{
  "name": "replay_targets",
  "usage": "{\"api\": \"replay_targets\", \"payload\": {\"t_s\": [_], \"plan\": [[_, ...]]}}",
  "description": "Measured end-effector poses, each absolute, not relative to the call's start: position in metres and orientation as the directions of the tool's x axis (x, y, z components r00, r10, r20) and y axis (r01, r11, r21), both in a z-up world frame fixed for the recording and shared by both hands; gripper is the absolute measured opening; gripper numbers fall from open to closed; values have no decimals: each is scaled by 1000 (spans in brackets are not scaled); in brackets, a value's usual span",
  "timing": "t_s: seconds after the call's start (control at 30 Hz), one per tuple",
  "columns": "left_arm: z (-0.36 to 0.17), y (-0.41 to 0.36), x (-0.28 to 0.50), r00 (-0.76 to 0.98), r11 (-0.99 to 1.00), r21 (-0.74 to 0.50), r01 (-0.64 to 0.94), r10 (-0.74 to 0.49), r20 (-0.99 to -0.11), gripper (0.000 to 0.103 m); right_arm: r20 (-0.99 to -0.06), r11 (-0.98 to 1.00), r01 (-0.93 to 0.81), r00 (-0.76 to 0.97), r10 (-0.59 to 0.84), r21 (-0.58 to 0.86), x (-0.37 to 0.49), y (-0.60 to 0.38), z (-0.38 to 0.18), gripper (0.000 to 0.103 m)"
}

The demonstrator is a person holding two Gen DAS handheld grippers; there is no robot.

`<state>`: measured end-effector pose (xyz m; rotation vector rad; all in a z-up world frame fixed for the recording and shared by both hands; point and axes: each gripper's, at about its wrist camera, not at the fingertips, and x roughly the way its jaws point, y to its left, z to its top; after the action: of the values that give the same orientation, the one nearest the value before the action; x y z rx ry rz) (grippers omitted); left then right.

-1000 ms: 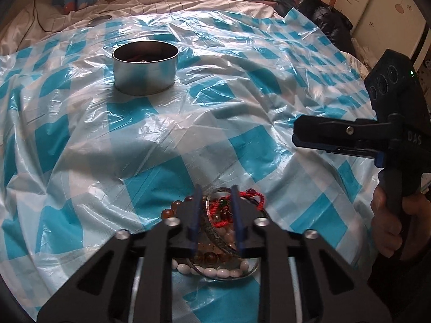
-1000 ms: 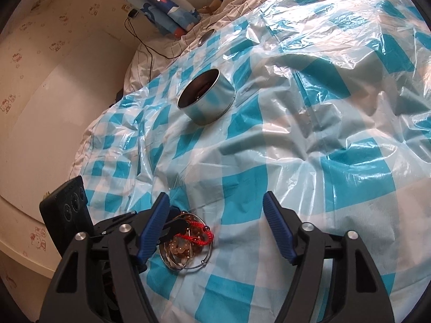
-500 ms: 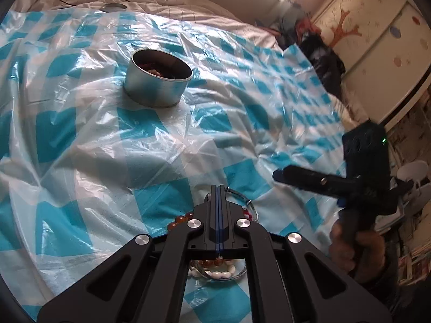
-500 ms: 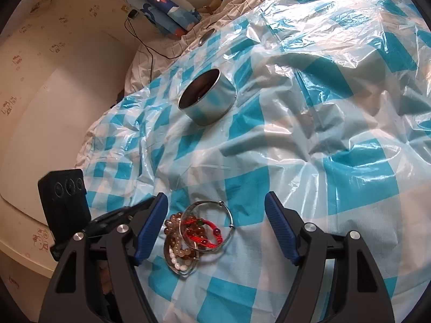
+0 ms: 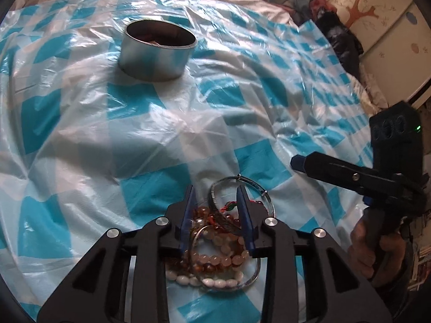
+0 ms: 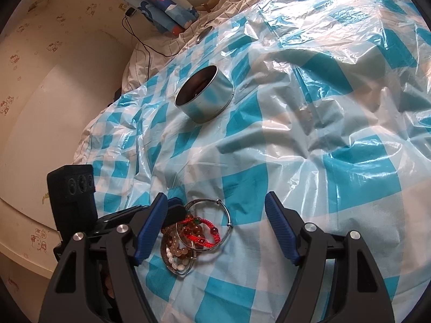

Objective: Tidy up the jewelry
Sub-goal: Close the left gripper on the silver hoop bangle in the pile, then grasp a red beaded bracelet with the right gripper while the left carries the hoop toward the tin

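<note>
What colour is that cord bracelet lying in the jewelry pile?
Red cord bracelet, strung with dark beads; clearest in the right wrist view.

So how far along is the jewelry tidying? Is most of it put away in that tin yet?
Partly, at best. The metal tin holds something, though I cannot tell what. Nothing is held: the left gripper, jaws just opened, is over the bracelet pile, and the right gripper is open and empty. That whole pile on the checkered sheet is left.
</note>
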<state>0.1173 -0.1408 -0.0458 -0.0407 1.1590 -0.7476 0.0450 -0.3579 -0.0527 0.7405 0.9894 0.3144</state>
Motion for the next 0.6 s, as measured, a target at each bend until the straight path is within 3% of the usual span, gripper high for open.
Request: {"api": "replay_targets", "payload": {"t_s": [0.03,0.1,0.13,0.37,0.6], "plan": [[-47,-144,116,196,764,-382,520,-542,-817,27,-640,718,82,530,556,691,45,-357,-53,72],[-47,-150,113,219,771,-345,536,-521,-825,8,-639,717,81,529,557,692,45,-358,-53,72],[-46,-151,113,222,766,-349,540,-530,-819,6,-639,717,82,530,557,693,45,-357,-53,72],[-27,-107,132,239,714,-550,434,-679,-694,6,-638,716,81,530,559,694,45,-358,-52,72],[-9,-45,150,365,732,-605,312,-681,-635,6,-683,760,-46,408,606,648,50,-319,-57,73]]}}
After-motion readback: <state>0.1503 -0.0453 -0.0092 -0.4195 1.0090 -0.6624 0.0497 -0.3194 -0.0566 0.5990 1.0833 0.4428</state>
